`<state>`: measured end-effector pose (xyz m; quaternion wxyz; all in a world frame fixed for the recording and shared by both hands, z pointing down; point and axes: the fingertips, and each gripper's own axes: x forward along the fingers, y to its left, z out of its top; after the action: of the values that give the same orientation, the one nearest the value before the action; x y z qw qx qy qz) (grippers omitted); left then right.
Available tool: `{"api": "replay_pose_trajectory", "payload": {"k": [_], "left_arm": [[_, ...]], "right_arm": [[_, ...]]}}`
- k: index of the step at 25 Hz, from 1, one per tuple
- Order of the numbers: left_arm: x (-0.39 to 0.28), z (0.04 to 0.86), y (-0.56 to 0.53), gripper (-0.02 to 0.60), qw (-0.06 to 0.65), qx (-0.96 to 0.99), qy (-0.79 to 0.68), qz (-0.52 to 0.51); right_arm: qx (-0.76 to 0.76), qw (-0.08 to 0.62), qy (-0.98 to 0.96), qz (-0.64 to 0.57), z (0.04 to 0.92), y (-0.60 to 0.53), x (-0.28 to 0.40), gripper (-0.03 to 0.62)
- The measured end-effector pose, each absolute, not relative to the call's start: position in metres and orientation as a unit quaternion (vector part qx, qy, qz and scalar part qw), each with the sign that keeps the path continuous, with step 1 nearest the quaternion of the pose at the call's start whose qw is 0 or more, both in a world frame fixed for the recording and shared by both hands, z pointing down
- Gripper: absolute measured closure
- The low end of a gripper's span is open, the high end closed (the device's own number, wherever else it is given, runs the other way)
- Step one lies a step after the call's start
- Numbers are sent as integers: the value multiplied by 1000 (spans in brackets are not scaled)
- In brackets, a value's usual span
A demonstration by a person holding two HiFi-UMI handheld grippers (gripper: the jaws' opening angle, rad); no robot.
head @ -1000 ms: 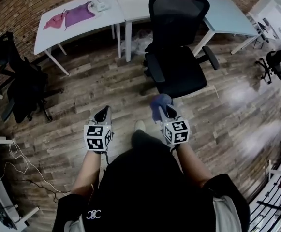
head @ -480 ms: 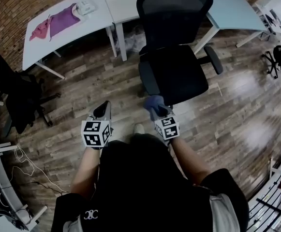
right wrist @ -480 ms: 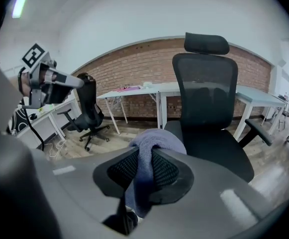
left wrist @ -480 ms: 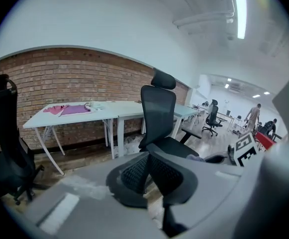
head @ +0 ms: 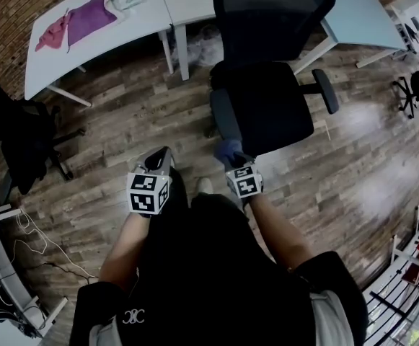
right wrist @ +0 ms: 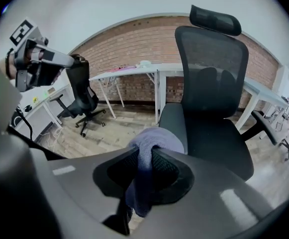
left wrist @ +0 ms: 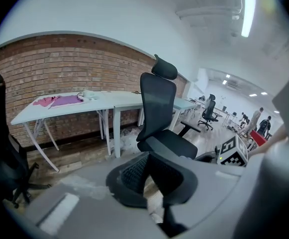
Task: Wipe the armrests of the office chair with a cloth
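- Firmly pinched on a crumpled blue-grey cloth, the fingers of the right gripper hold it. A bunch puffs out above their tips and a tail hangs down between them.
- On the left gripper, the fingers meet at their tips with nothing between them.
- In the head view the two grippers sit side by side and apart at mid-frame, each with its square-marker cube facing up.
- Just above the cloth in that view lies the near end of one padded armrest of the black mesh-backed office chair. Whether cloth and armrest touch cannot be told.
- The other armrest sticks out toward the right of the frame, well apart from both grippers.
- The chair stands on a brown wooden plank floor, its seat turned toward the person.
- Behind the chair, a white tabletop crosses the upper frame. A pink cloth and a purple cloth lie on it at upper left.
- A second black chair stands at the left edge.
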<state>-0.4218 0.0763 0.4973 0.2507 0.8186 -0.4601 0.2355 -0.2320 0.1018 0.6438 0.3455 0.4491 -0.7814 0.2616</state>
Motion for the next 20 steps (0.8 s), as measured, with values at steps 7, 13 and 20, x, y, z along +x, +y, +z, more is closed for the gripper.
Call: {"api": "replay_pose_trajectory", "payload": {"k": [7, 13, 20], "left_arm": [[-444, 512, 23, 577, 259, 839, -411, 244], [-464, 516, -20, 577, 266, 855, -379, 234], [-487, 524, -45, 577, 270, 863, -353, 240]], "right_arm": [[466, 407, -737, 272, 673, 67, -234, 522], [467, 462, -696, 289, 697, 39, -241, 522], [466, 485, -677, 297, 702, 8, -255, 522]]}}
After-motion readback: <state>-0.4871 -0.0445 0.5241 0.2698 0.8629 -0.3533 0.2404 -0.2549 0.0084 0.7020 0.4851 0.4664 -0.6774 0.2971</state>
